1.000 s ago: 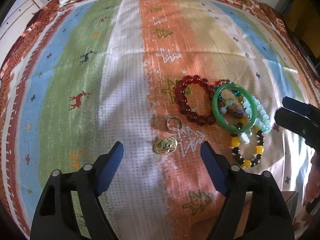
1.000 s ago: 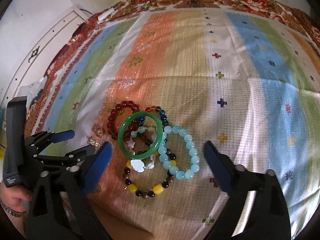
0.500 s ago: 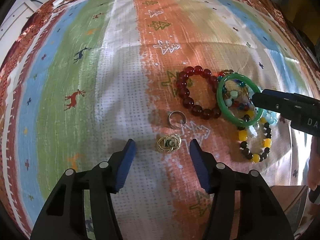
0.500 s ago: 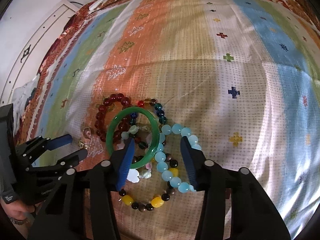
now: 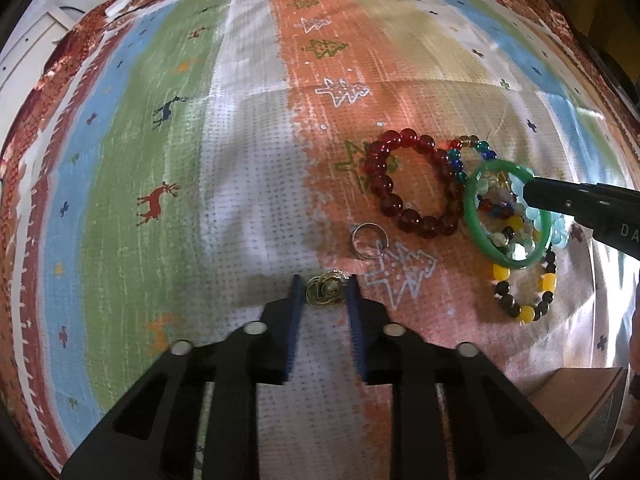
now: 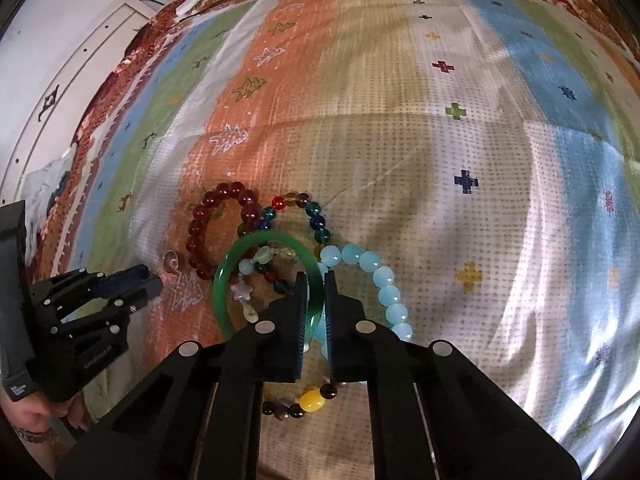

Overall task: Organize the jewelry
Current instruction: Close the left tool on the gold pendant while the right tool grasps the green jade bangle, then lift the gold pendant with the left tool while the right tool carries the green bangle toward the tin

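left fingers (image 5: 295, 300): nearly closed on the brooch (image 5: 325, 289), pads at its two sides; contact likely, we can't confirm.
right fingers (image 6: 301, 312): narrow gap, pinching the bangle (image 6: 228, 280) rim at its 4 o'clock side.
left gripper (image 5: 322, 294): low on the cloth (image 5: 240, 184), brooch between the tips.
right gripper (image 6: 316, 298): over the bracelet pile.
step: we judge both grasps in hand, lift not begun.
next: straight-up lifts; bangle lies on the multi beads (image 6: 296, 204) and touches the blue beads (image 6: 380, 280), may drag them.
near: ring (image 5: 369, 236) at 1 o'clock of brooch; red beads (image 5: 412, 184) beyond.
room: open cloth at 9–12 o'clock of left gripper, 1–3 o'clock of right gripper; cloth edge far off.
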Demonstrator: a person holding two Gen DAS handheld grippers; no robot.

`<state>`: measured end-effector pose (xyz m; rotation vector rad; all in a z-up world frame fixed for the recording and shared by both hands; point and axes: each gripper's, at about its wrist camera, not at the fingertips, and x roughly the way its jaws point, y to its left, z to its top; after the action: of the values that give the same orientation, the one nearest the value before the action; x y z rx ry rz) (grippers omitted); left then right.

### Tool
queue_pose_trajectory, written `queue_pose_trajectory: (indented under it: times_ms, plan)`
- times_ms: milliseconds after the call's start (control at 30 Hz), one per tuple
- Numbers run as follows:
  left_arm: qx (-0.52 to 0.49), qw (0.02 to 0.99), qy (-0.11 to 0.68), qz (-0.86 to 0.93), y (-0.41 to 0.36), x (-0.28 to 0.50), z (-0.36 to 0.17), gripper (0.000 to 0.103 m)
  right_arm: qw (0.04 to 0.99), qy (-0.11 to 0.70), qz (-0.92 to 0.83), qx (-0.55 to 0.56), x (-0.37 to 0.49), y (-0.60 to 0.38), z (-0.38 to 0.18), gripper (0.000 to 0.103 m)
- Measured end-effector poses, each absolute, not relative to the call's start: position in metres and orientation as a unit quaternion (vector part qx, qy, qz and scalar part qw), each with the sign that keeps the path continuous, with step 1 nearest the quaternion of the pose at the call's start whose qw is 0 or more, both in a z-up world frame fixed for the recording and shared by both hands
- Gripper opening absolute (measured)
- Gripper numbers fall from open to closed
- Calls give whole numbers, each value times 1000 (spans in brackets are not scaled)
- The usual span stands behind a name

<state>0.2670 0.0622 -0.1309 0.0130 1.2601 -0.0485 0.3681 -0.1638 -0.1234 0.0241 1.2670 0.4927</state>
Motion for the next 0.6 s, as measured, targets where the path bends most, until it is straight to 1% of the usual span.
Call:
queue_pose_trajectory:
  times_ms: [167, 600]
  plan:
    - [4, 807, 590, -30, 59, 266, -130, 15, 778, 586, 227, 11, 368, -165, -123, 9]
    - [-12, 817, 576, -35, 61, 264, -114, 15, 790, 570, 223, -7, 359, -166, -110, 9]
